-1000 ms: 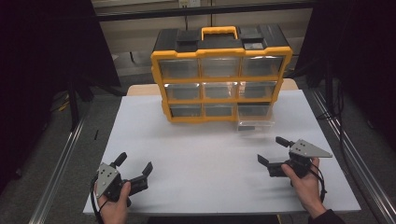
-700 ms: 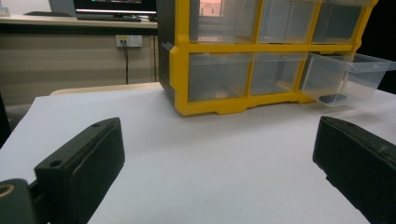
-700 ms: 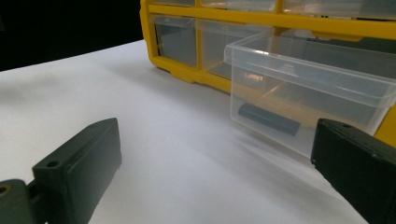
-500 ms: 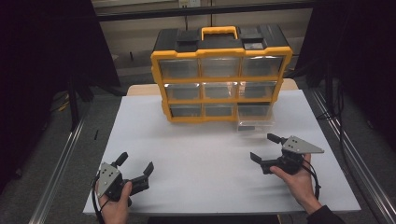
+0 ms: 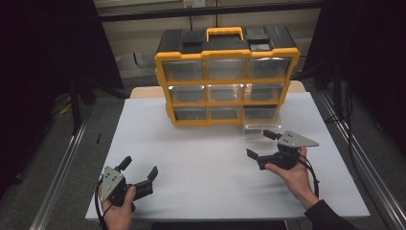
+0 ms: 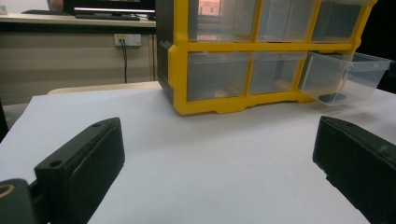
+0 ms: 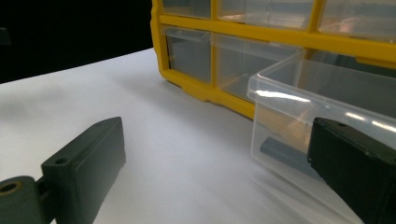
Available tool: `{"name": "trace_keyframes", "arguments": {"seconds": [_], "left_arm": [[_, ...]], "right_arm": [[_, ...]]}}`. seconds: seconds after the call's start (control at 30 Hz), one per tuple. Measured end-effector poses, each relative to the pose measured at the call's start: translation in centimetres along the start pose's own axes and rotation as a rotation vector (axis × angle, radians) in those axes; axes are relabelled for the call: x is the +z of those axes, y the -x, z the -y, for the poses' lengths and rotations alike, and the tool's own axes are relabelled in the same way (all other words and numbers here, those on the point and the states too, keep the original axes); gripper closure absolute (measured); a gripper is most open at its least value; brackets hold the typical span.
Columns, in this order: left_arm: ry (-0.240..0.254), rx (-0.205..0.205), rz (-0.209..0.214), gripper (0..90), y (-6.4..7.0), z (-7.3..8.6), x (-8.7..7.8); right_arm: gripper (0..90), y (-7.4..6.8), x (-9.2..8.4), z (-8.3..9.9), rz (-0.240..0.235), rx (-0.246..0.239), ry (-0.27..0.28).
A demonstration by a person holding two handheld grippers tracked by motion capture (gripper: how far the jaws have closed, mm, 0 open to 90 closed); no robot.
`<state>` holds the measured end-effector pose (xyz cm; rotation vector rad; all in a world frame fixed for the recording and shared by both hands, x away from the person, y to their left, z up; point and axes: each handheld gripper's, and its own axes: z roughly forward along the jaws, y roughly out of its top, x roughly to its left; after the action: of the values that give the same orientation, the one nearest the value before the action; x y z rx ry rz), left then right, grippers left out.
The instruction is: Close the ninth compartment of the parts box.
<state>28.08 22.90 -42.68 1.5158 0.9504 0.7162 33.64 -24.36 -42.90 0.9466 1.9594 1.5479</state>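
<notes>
From the high view, we see the drawer (image 5: 260,120) pulled out at the organizer's (image 5: 225,74) bottom right; the right gripper (image 5: 262,145) is spread, near it. In the left gripper view, the left gripper (image 6: 215,163) is released (far off). The right gripper view shows a dark piece (image 7: 285,156) inside; it is not yet grasped.

Drawer (image 7: 299,98): clear glossy plastic; table (image 5: 201,158) matt, perhaps laminate.

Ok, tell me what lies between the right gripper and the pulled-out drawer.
Nothing: in the high view, bare white table separates the right gripper from the clear drawer.
</notes>
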Motion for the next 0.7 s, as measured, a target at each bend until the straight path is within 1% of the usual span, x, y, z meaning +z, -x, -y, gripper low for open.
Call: {"name": "trace_keyframes", "arguments": {"seconds": [0.07, 0.17, 0.23, 0.3, 0.37, 0.43, 0.47, 0.5, 0.53, 0.57, 0.6, 0.63, 0.7], "left_arm": [[-0.002, 0.004, -0.001, 2.3, 0.0, 0.0, 0.0], [0.0, 0.002, 0.0, 2.3, 0.0, 0.0, 0.0], [-0.002, 0.003, -0.002, 2.3, -0.1, 0.0, 0.0], [-0.001, -0.001, -0.001, 2.3, 0.0, 0.0, 0.0], [-0.004, 0.008, 0.0, 2.3, -0.1, 0.0, -0.1], [0.0, 0.005, -0.001, 2.3, 0.0, 0.0, -0.1], [0.0, 0.005, 0.0, 2.3, -0.1, 0.0, -0.1], [-0.001, 0.002, 0.001, 2.3, 0.0, 0.0, 0.0], [-0.001, 0.004, 0.002, 2.2, 0.0, 0.0, 0.0], [-0.002, 0.006, 0.002, 2.3, 0.0, 0.0, 0.0], [0.001, 0.003, 0.003, 2.3, 0.0, 0.0, 0.0], [0.001, 0.002, 0.003, 2.3, 0.0, 0.0, 0.0], [-0.004, 0.009, 0.001, 2.3, 0.0, 0.0, 0.0]], "right_arm": [[5.3, 0.0, 0.3, -0.2, -0.012, 0.003, 0.011], [6.5, 0.0, 0.8, -0.3, -0.016, -0.006, -0.003], [9.9, 0.0, 1.1, -0.4, -0.04, 0.001, -0.006], [11.2, 0.0, 1.5, -0.7, -0.055, 0.008, -0.006], [13.3, 0.1, 1.9, -0.8, -0.062, 0.004, -0.007], [15.4, 0.1, 2.2, -0.5, -0.073, 0.006, -0.015], [18.1, 0.1, 2.2, -0.4, -0.076, 0.001, -0.021], [23.2, 0.2, 2.1, -0.3, -0.07, -0.022, -0.021], [24.8, 0.4, 2.1, -0.3, -0.074, -0.029, -0.019], [23.8, 0.5, 2.0, -0.4, -0.07, -0.018, -0.016], [24.9, 0.7, 1.9, -0.4, -0.064, -0.014, -0.015], [26.9, 0.9, 1.9, -0.4, -0.067, -0.013, -0.014], [30.2, 1.1, 1.8, -0.3, -0.067, -0.01, -0.013]]}}
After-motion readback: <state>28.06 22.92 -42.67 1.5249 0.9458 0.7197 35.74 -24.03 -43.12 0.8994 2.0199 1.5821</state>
